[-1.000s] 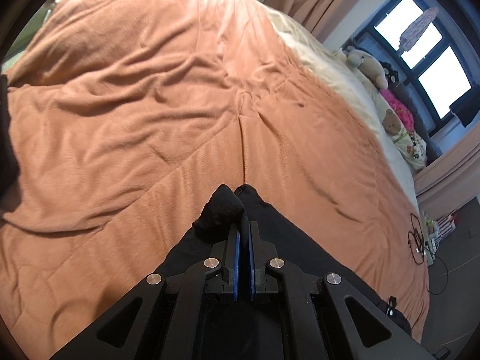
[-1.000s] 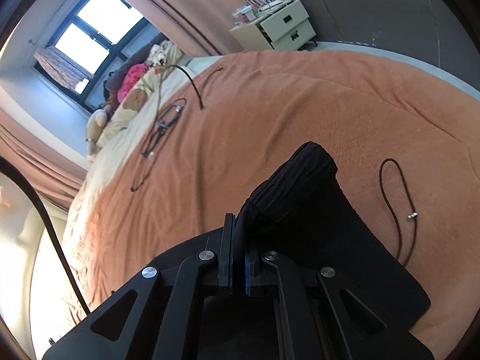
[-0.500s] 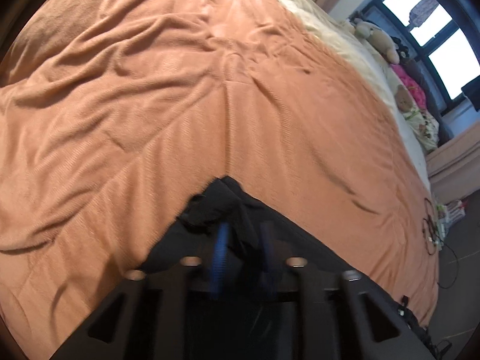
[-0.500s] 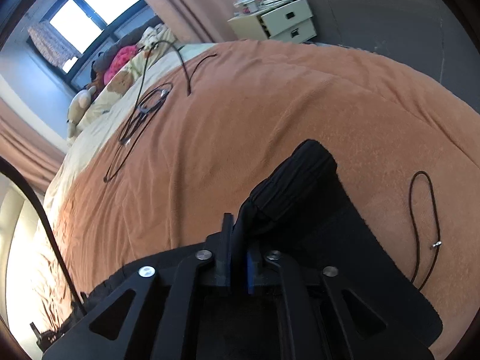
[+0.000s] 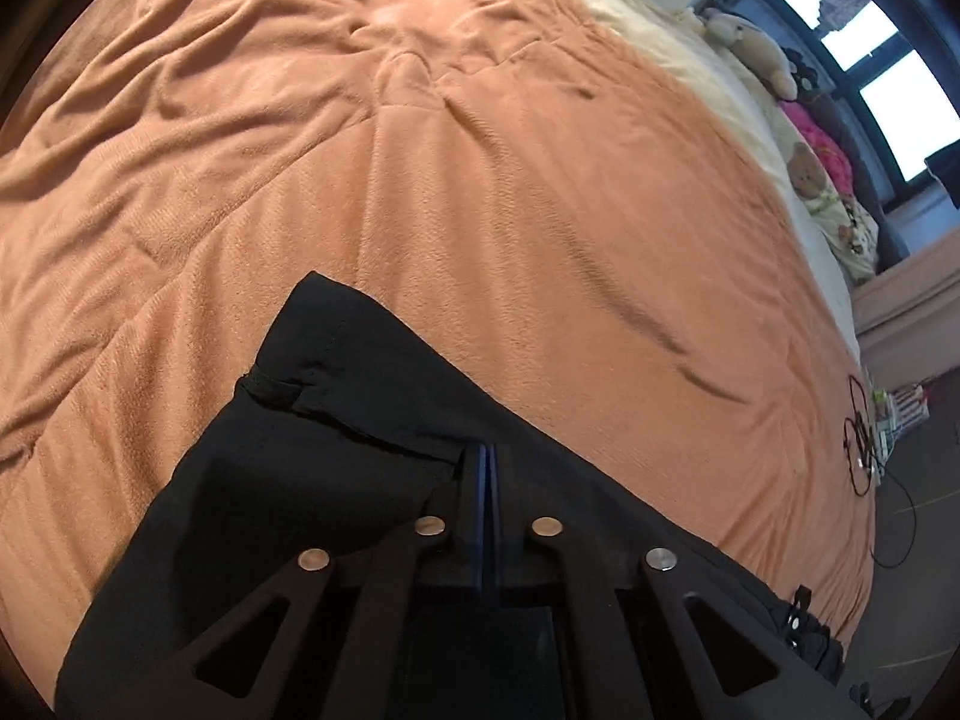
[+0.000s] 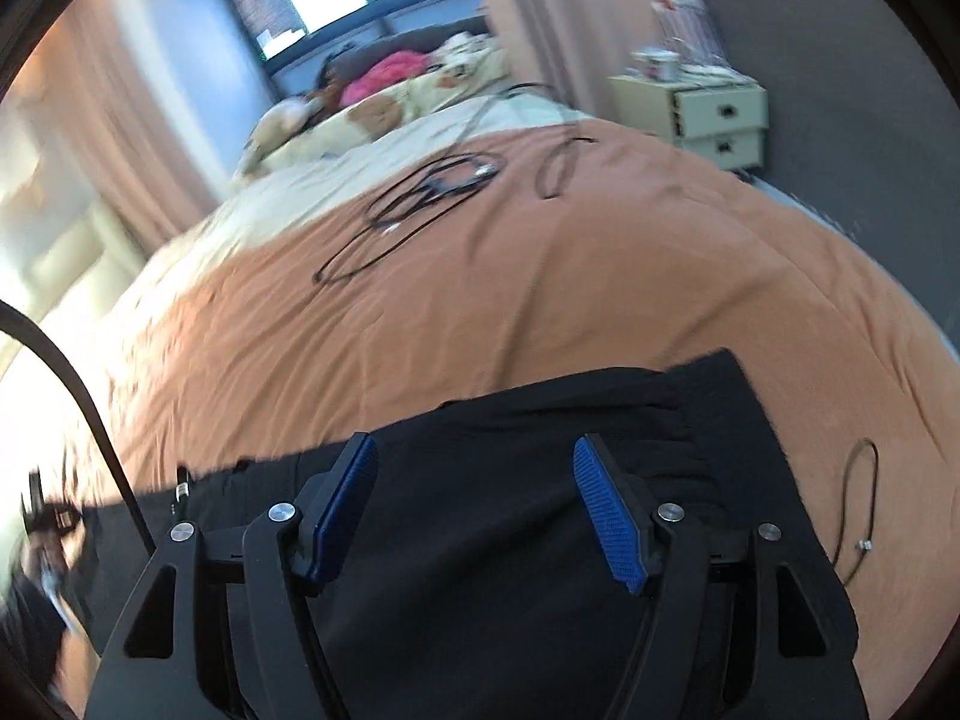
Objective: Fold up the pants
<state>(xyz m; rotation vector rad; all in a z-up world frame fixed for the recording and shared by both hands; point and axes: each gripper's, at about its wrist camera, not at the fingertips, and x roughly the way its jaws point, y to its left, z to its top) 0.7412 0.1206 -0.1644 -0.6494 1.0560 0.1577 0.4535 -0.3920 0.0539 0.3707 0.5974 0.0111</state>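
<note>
Black pants (image 5: 336, 468) on orange blanket (image 5: 480, 210), left tongs (image 5: 485, 456) clenched, seemingly empty, right tongs (image 6: 474, 456) just released

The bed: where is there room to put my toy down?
The widest bare stretch is the orange blanket beyond the black pants, running up to the cream sheet. It is crowded near the window end, where stuffed toys sit, and where loose cables lie on the blanket. A thin cord lies beside the pants too.
</note>
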